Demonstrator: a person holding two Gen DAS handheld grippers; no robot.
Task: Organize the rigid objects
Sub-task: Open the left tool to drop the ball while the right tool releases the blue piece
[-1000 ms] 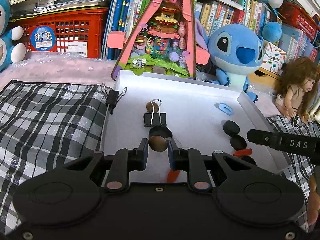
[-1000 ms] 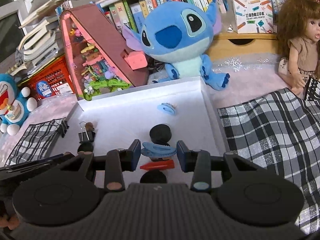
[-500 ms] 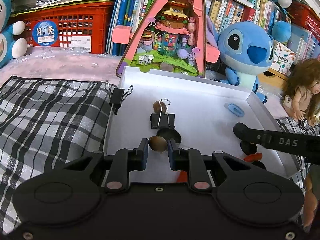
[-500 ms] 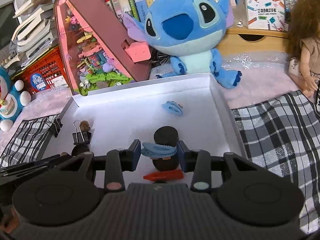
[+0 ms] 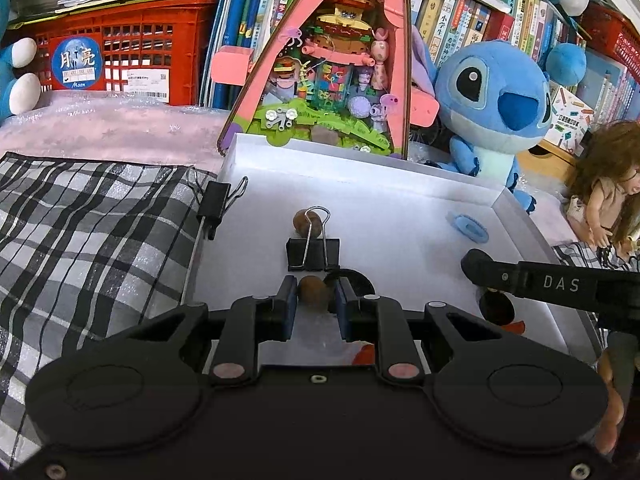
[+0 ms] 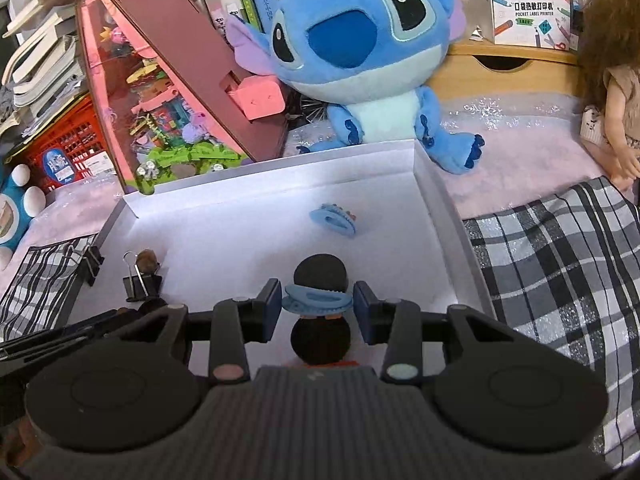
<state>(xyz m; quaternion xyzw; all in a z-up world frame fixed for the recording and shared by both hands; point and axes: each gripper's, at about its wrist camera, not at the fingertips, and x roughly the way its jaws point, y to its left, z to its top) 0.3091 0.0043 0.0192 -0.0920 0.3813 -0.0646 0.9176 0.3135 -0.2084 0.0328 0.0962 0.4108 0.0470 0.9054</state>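
Left wrist view: left gripper (image 5: 314, 294) clamped on a brown nut (image 5: 313, 289), now carried further toward the tray's far wall than half a second ago, just short of the black binder clip (image 5: 313, 254) in the left half of the white tray (image 5: 400, 172). Second nut (image 5: 307, 222) behind that clip; another clip (image 5: 214, 204) pinched on the left rim. Suggests like going beside like.

Right wrist view: right gripper (image 6: 317, 306) gripping a blue hair clip (image 6: 317, 300), also advanced over the two black discs (image 6: 321, 276) near the front edge. Matching blue clip (image 6: 333, 219) lies toward the far right corner, well apart. Likely destination there; both pieces held above the tray floor, neither set down.
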